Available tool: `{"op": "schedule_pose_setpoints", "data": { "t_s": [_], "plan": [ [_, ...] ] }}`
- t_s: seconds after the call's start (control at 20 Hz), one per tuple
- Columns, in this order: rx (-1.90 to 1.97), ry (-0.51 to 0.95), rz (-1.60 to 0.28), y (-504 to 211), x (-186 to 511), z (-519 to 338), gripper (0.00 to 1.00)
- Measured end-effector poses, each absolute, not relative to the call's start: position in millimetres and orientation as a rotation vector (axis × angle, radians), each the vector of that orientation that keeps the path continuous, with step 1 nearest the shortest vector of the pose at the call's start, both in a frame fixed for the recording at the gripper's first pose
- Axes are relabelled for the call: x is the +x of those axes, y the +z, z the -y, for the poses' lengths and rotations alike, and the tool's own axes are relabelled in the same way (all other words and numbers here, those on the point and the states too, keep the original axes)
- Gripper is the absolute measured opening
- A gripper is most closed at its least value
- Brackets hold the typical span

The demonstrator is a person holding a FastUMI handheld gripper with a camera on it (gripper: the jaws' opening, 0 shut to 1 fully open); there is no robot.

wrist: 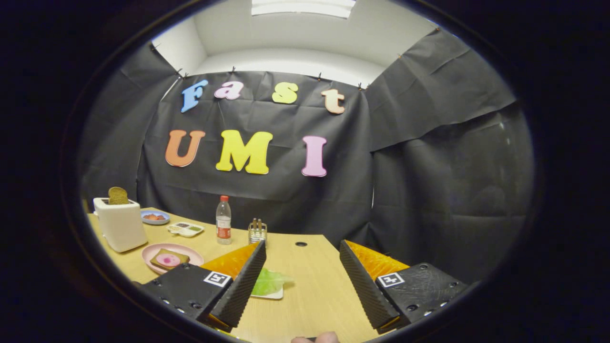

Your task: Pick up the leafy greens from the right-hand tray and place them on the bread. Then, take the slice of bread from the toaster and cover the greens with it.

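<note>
The gripper [302,267] hangs above the wooden table [310,295], fingers spread wide with bare tabletop between them. Taking the toaster [120,224] as landmark: a pink plate [151,252] sits just in front of it, a bottle [223,220] and small rack [257,232] stand well to its right, leaving open table beyond the rack. Leafy greens [268,282] lie beside one finger.

Bright light comes from a ceiling panel [303,7]; the table [314,295] is evenly lit, shadows are soft, and straight edges bend toward the rim
</note>
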State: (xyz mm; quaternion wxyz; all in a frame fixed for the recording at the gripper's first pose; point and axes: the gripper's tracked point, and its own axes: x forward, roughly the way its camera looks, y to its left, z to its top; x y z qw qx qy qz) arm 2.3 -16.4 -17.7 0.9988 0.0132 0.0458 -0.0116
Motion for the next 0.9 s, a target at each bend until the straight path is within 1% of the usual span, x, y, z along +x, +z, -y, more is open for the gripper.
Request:
{"op": "schedule_pose_setpoints", "data": {
  "t_s": [0.2,0.5,0.7,0.9],
  "plan": [
    [0.042,-0.010,-0.113,-19.1,11.2,8.3,0.95],
    [0.147,0.044,-0.226,-40.2,34.6,-7.9,0.95],
    [0.347,0.098,-0.365,-68.3,56.4,-22.1,0.96],
    [0.552,0.081,-0.533,-111.8,80.6,-25.4,0.96]
  ]
}}
